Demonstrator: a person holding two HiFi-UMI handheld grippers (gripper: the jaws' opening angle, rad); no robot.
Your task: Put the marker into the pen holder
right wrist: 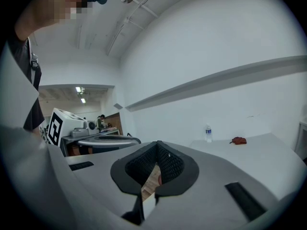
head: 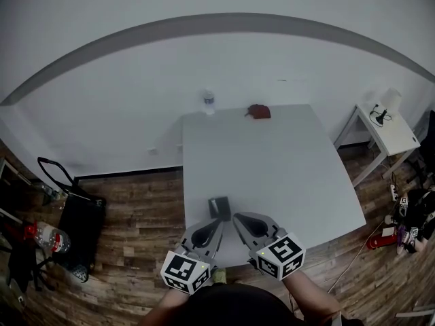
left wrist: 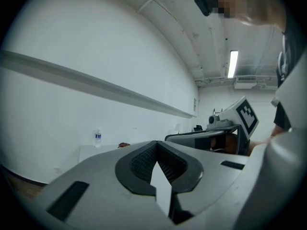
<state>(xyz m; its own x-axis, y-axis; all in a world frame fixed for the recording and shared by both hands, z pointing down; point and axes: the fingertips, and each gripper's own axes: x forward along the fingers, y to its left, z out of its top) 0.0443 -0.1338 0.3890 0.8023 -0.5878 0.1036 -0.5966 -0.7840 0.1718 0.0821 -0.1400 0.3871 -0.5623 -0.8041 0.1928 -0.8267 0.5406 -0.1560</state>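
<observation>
The pale bench (head: 285,175) runs ahead of the left claw (head: 218,222) and right claw (head: 237,219). Past its far edge stands a white wall (head: 136,94) crossed by 1 grey band (head: 224,20). Wooden plank floor (head: 143,209) lies left of the left claw. Well right of the right claw stands 1 small white side table (head: 399,136). A ceiling strip light (left wrist: 233,63) glows above and right of the left claw.

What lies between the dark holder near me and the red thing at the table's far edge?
Nothing: in the head view that stretch of white table is bare between the dark holder and the red thing.
</observation>
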